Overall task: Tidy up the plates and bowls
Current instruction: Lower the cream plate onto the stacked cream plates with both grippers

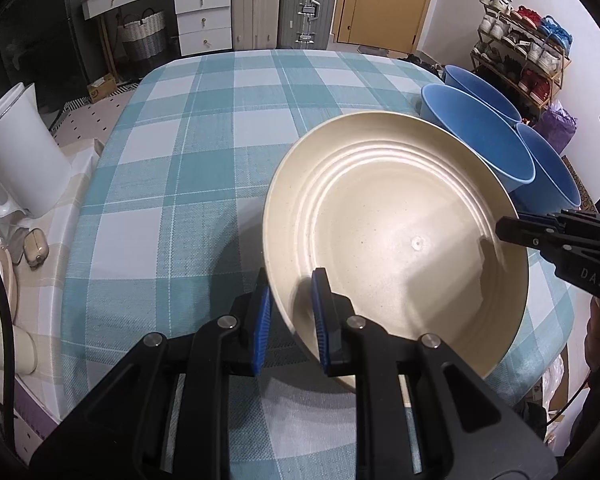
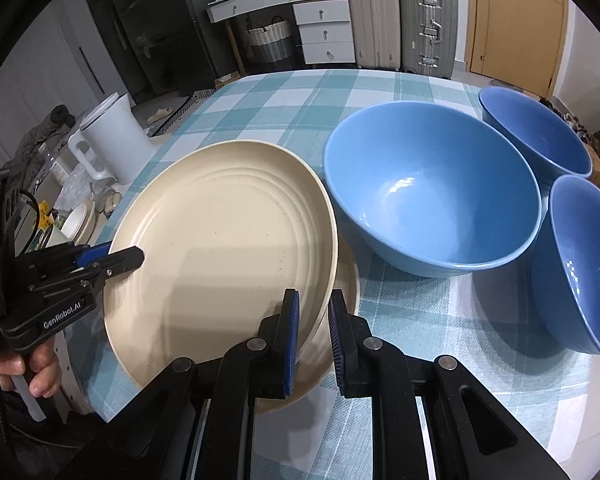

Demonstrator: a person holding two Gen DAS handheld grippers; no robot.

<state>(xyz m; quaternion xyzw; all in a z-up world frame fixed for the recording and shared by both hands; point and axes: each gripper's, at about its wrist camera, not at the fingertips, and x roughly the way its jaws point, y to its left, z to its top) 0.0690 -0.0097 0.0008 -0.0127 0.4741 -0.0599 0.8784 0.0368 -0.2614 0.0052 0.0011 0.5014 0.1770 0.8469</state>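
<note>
Showing only in right wrist view: second plate [image 2: 346, 280] under cream plate [image 2: 220, 248].

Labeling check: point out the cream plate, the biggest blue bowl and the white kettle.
cream plate [image 2: 220, 240], right wrist view, centre of its ridged inner face.
biggest blue bowl [image 2: 428, 196], right wrist view, inside bottom.
white kettle [image 1: 18, 152], left wrist view, side wall.

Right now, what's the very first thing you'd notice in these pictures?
The big cream plate, tipped up over another plate on the checked tablecloth. The left tool and right tool each straddle its rim from opposite sides. Just beyond it sit three bright blue bowls, close together.
</note>
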